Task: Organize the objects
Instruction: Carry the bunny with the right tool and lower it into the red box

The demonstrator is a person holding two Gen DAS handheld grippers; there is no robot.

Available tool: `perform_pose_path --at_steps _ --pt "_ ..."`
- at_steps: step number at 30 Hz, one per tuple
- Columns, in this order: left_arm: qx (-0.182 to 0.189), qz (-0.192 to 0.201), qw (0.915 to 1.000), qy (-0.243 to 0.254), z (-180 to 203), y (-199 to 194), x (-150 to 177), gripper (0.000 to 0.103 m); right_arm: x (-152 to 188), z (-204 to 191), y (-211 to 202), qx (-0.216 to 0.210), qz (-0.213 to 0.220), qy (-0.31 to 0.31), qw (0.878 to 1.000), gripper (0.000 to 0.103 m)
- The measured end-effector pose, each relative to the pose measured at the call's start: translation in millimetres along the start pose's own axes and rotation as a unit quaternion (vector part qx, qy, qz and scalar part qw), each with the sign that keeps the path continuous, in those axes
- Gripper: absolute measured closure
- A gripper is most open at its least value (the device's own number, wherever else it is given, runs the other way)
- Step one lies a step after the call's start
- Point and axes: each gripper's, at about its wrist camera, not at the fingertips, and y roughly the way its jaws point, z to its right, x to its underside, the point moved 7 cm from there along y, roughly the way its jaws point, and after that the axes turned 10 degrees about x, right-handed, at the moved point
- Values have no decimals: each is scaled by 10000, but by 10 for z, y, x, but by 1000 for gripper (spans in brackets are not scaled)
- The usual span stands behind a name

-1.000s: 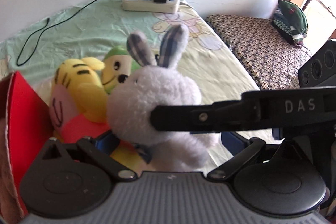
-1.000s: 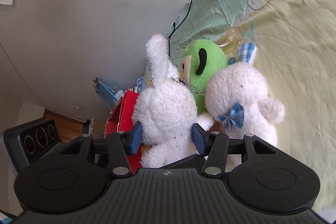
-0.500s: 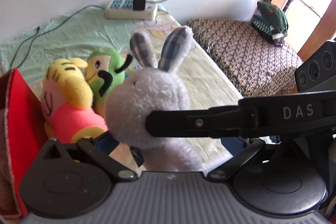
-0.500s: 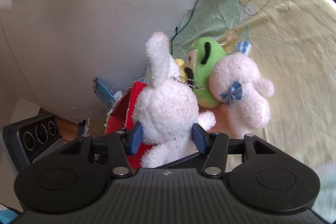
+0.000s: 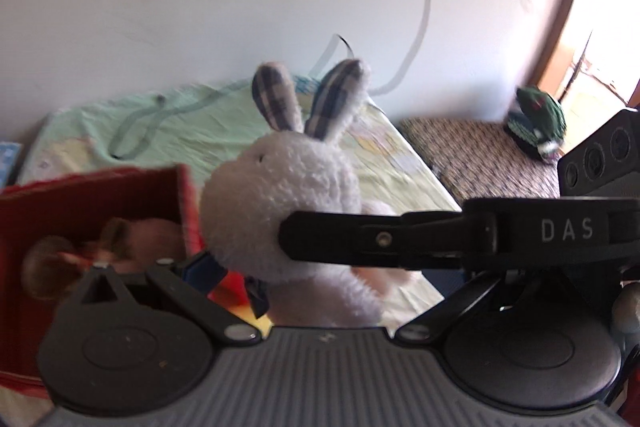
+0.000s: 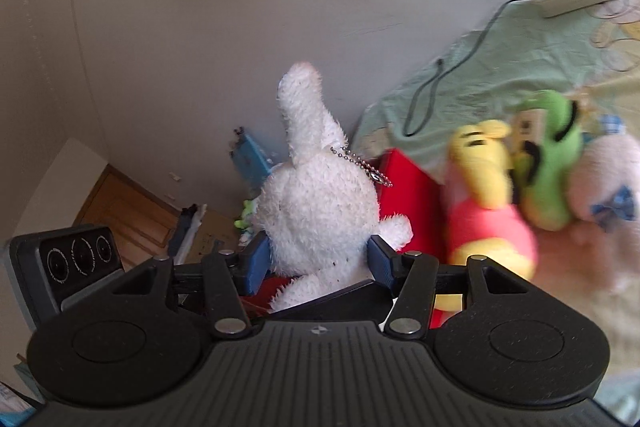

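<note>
On the left, the red box (image 5: 92, 195) sits open at the edge of the bed, a brownish plush (image 5: 100, 251) already lying inside. Just right of it, the left gripper (image 5: 304, 267) clamps the grey rabbit (image 5: 288, 203) low on its body, held upright above the green sheet (image 5: 192, 131). The other gripper's black arm crosses in front of its head.

In the right wrist view, the right gripper (image 6: 316, 261) pinches the white rabbit (image 6: 316, 203) around its belly, lifted beside the box. Further right, a yellow-and-pink plush (image 6: 488, 203) and a green plush (image 6: 548, 179) lie on the bed.

These toys look light, soft and squashy; they should not slip, but compress, so a grip around the thick torso seems safest, not ears or chain.
</note>
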Motion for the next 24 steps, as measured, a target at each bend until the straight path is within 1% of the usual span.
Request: perform_pose_path --at_steps 5,8,11,14,17,20,24 --pt "-270 234 9993 -84 -358 -302 -20 3 31 -292 347 -216 -59 -85 9997 47" --pt "-281 232 9991 -228 -598 -366 17 3 58 -379 556 -158 -97 -195 9996 46" --pt "-185 120 9988 -437 -822 -335 92 3 95 -381 732 104 -104 -293 9995 46" --pt "-60 -37 9980 -621 -971 -240 177 4 136 -299 867 415 -132 -239 9988 46" --pt "-30 -169 9982 -575 -1043 -163 254 4 203 -218 925 683 -179 -154 9974 44" --pt "-42 -318 9983 -494 -1109 -78 304 4 240 -182 939 991 -63 -222 9948 44" --pt "36 -469 9976 -511 -1198 -24 347 4 254 -215 835 1076 160 -250 9938 44"
